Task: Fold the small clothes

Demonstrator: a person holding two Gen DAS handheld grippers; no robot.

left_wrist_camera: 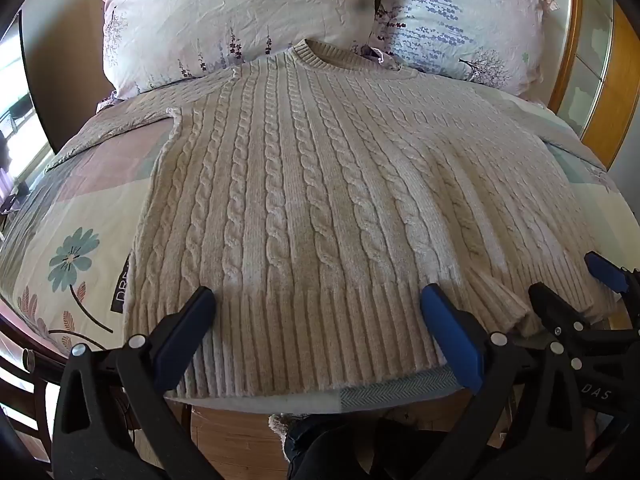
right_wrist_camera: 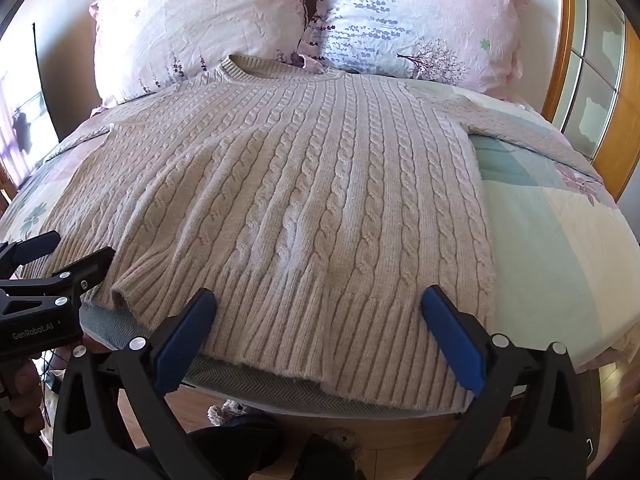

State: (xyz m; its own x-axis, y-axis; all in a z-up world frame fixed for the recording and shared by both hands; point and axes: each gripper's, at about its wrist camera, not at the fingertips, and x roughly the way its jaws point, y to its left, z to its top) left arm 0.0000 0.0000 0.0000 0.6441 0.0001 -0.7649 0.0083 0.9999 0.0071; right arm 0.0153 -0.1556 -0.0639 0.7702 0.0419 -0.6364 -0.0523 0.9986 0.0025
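Observation:
A cream cable-knit sweater (left_wrist_camera: 304, 184) lies flat, face up, on the bed, collar toward the pillows and ribbed hem at the near edge; it also shows in the right wrist view (right_wrist_camera: 304, 200). My left gripper (left_wrist_camera: 318, 300) is open, its fingers spread over the left part of the hem, holding nothing. My right gripper (right_wrist_camera: 318, 300) is open over the right part of the hem, holding nothing. The right gripper also shows at the right edge of the left wrist view (left_wrist_camera: 576, 280). The left gripper shows at the left edge of the right wrist view (right_wrist_camera: 68, 252).
Two floral pillows (left_wrist_camera: 240, 16) (left_wrist_camera: 460, 20) lean at the head of the bed. A patterned quilt (right_wrist_camera: 560, 240) covers the bed. A wooden frame with glass panes (right_wrist_camera: 592, 72) stands at the right. Wooden floor (left_wrist_camera: 240, 436) lies below the near bed edge.

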